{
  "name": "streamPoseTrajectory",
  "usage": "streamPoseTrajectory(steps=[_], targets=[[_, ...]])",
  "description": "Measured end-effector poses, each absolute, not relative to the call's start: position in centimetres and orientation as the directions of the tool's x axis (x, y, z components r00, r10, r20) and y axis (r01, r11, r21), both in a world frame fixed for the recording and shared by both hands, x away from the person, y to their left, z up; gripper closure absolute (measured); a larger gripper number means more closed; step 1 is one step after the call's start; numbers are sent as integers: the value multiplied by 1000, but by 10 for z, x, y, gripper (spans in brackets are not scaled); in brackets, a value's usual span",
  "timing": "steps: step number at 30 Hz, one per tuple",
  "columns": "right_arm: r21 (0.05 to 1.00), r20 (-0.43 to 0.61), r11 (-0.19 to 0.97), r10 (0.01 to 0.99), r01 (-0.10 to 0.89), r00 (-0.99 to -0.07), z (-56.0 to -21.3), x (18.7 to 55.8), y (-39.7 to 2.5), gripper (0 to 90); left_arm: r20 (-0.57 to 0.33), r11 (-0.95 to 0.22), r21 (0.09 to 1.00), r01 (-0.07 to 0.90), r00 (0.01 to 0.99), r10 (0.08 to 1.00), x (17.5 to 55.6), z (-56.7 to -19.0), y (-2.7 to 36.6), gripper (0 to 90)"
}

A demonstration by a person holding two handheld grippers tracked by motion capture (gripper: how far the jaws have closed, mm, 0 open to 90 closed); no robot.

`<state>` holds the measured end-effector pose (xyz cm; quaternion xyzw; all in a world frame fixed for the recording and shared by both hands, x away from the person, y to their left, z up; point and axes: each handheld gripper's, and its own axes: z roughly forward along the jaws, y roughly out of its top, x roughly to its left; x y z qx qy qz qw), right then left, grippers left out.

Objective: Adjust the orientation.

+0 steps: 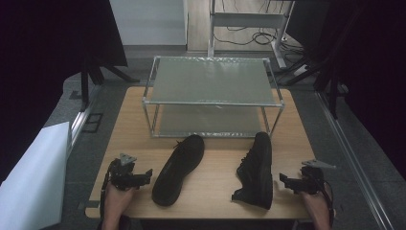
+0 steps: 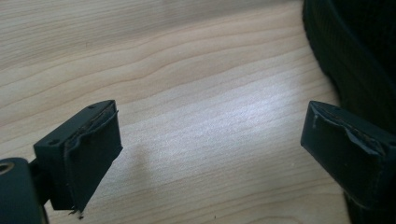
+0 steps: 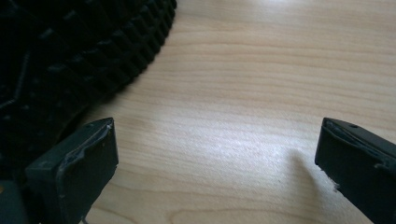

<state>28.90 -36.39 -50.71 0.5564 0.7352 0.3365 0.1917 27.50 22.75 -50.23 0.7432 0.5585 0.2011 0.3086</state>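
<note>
Two black shoes lie on the wooden table (image 1: 215, 177). The left shoe (image 1: 179, 168) rests at a slant, toe toward the back; its side (image 2: 355, 56) fills the right edge of the left gripper view. The right shoe (image 1: 256, 170) lies on its side, and its treaded sole (image 3: 70, 51) faces my right gripper. My left gripper (image 1: 146, 175) stands open just left of the left shoe, its jaws wide apart over bare wood (image 2: 210, 144). My right gripper (image 1: 283, 180) stands open just right of the right shoe, nothing between its jaws (image 3: 217, 163).
A two-tier metal-frame rack (image 1: 213, 96) with grey shelves stands at the back of the table. A white board (image 1: 33, 177) leans at the left beside the table. Cables and a metal stand (image 1: 249, 24) sit on the floor behind.
</note>
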Motion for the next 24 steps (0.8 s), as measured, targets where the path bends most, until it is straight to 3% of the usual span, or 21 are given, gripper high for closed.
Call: streamPoseTrajectory(steps=[11,24], targets=[[712,92,169,940,681,-329,-507,289,-360,0,-63,-159,739,654,303,951,274,-499,226,30],[722,99,154,942,675,-321,-506,289,-360,0,-29,-191,715,673,301,953,277,-501,228,7]])
